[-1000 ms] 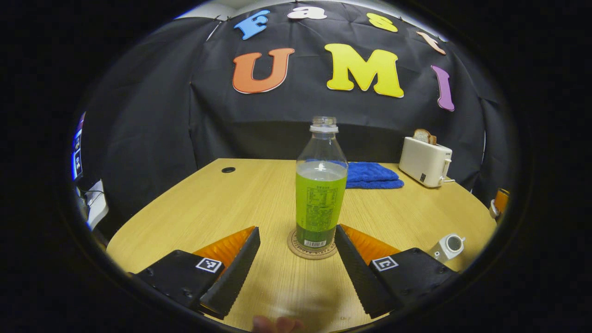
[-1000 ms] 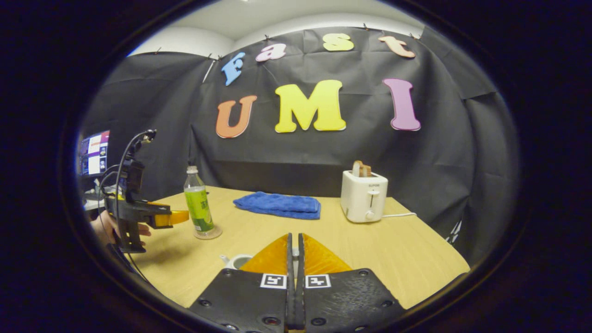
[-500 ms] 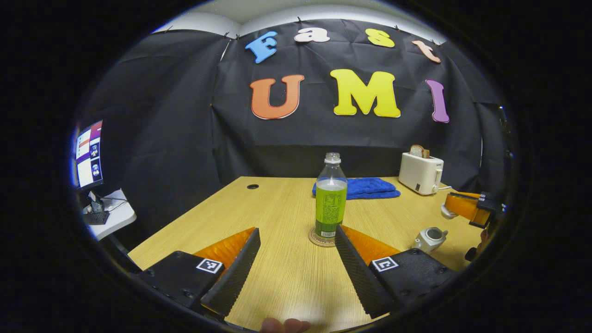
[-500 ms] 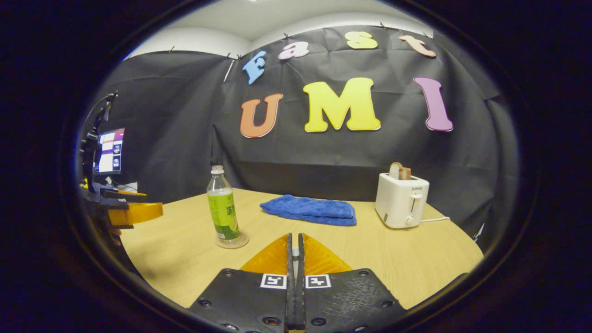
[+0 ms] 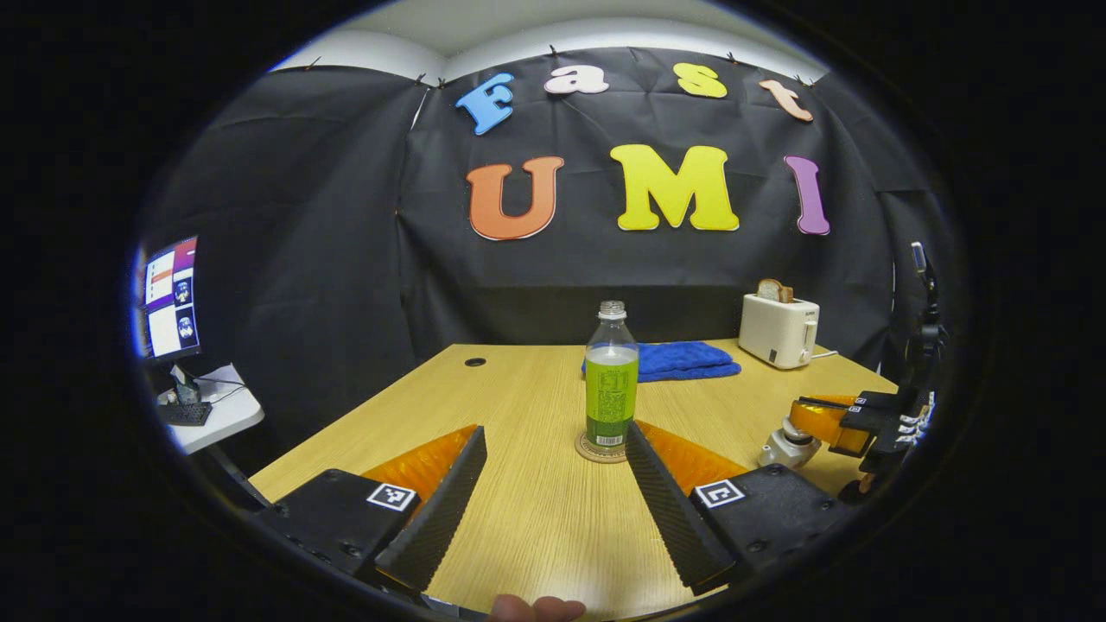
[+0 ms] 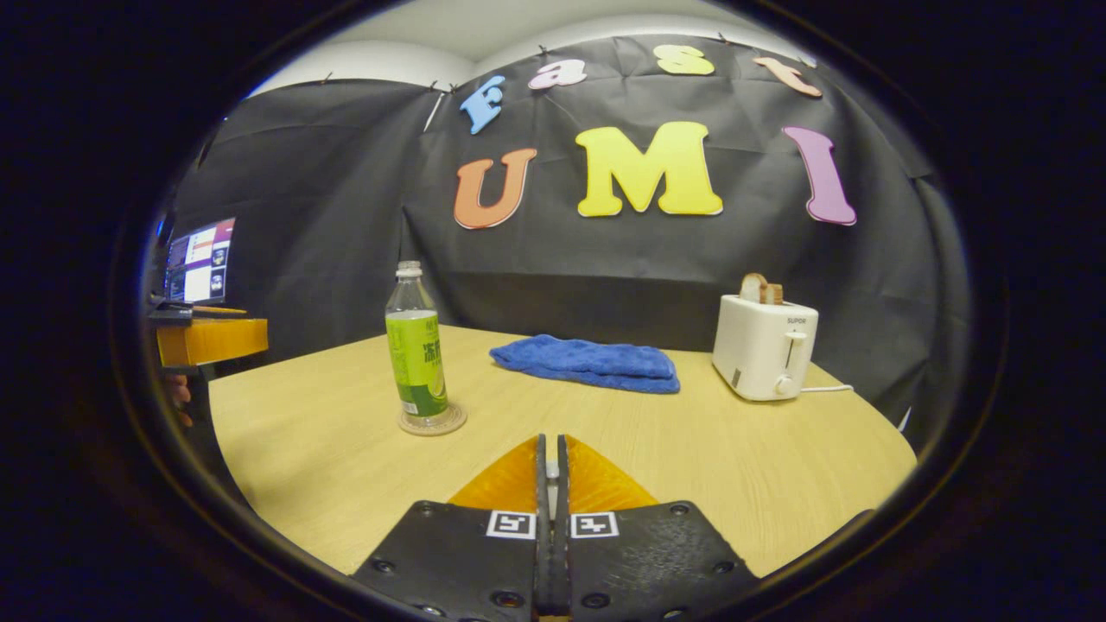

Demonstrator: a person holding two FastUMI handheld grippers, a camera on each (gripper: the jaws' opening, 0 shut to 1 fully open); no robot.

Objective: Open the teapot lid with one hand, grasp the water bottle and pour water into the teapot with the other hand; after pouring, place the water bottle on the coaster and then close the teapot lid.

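The capless water bottle [image 5: 611,389] with a green label stands upright on the round coaster [image 5: 602,449] in mid-table. My left gripper [image 5: 555,432] is open and empty, well short of the bottle. In the right gripper view the bottle [image 6: 416,345] and coaster [image 6: 432,421] sit to the left, and the left gripper [image 6: 212,339] hangs at the far left edge. The small white teapot [image 5: 785,447] stands at the right in the left gripper view, with the right gripper [image 5: 821,419] directly on top of it. My right gripper [image 6: 550,449] is shut, pinching a small white knob of the teapot lid [image 6: 550,472].
A white toaster [image 5: 778,330] holding bread and a folded blue towel [image 5: 683,359] sit at the back of the wooden table [image 5: 518,518]. In the right gripper view the toaster [image 6: 765,345] stands right of the towel [image 6: 587,363]. A monitor [image 5: 168,298] and side table are off to the left.
My left gripper has drawn back from the bottle, which now looks smaller and farther. The right gripper has come down with the lid from above the open teapot onto its top.
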